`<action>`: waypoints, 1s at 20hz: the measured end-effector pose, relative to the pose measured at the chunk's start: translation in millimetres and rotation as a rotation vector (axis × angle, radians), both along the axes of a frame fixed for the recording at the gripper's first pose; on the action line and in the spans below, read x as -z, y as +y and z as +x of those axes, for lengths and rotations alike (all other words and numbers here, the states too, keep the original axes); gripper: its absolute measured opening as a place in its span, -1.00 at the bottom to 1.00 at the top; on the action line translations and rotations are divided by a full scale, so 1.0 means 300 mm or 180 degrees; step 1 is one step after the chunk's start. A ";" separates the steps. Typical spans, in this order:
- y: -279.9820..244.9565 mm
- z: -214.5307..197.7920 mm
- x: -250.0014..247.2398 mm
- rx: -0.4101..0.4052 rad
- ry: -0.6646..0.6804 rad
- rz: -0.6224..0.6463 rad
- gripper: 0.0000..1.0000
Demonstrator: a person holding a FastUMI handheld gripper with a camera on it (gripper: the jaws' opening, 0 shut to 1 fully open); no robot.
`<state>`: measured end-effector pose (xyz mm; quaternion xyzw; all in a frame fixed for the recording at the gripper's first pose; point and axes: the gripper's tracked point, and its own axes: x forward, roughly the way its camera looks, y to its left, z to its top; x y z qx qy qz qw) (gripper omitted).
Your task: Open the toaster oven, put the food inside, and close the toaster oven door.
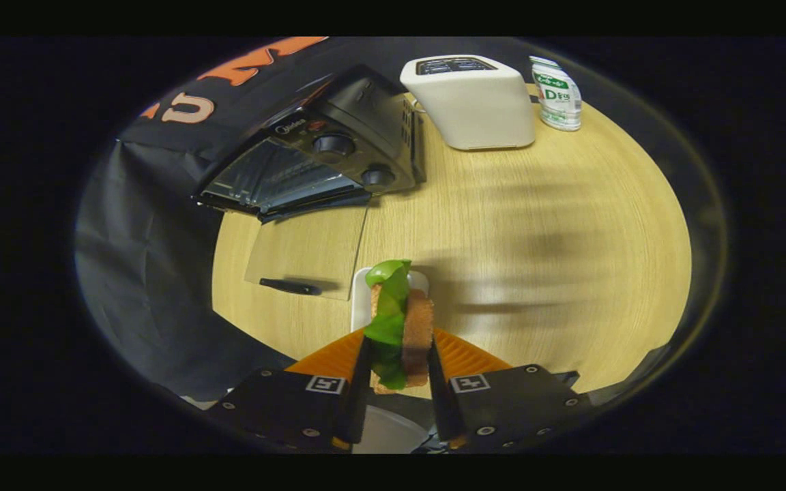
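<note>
My gripper (398,358) is shut on a sandwich (401,327), brown bread with a green leaf sticking out, held upright between both fingers. A white plate (360,300) lies just behind and below the sandwich on the wooden table (536,259). Beyond the fingers to the left stands the black toaster oven (325,146) with two knobs. Its glass door (308,249) hangs open, lying flat toward me, with a black handle at its near edge. The wire rack inside shows through the opening.
A white pop-up toaster (471,102) stands beyond the oven to the right, and a small white-and-green bottle (557,94) next to it. Black cloth covers the wall on the left. Bare tabletop spreads right of the fingers.
</note>
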<state>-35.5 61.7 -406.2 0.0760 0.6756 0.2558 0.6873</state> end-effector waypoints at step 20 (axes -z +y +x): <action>0.326 0.141 -0.303 0.1915 -0.0607 0.1147 -0.36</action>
